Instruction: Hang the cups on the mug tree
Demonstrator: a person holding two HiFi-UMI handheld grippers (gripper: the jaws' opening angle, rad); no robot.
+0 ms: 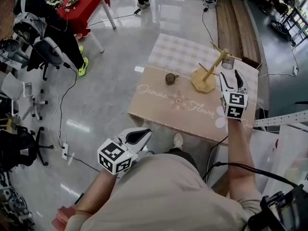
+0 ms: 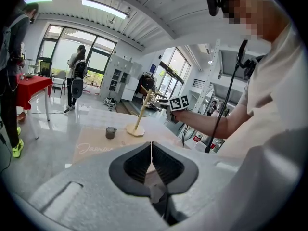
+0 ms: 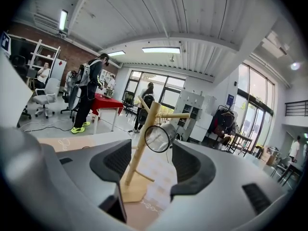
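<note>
A wooden mug tree (image 1: 207,74) stands on the beige clothed table (image 1: 163,105), toward its far right. One glass cup (image 1: 227,61) hangs from an upper peg of the tree. In the right gripper view that cup (image 3: 160,136) shows its mouth just beyond the fingertips, beside the trunk (image 3: 139,153). My right gripper (image 1: 232,74) (image 3: 150,153) is open, just short of the hanging cup and not touching it. A second dark cup (image 1: 170,78) (image 2: 110,132) stands upright on the table, left of the tree (image 2: 139,115). My left gripper (image 1: 144,134) (image 2: 151,146) is shut and empty, off the table by my body.
A red table (image 1: 86,6) and a standing person are at the far left, with office chairs and cables on the glossy floor. Wooden planks (image 1: 238,23) lie beyond the table on the right. A white frame (image 1: 284,118) stands close on my right.
</note>
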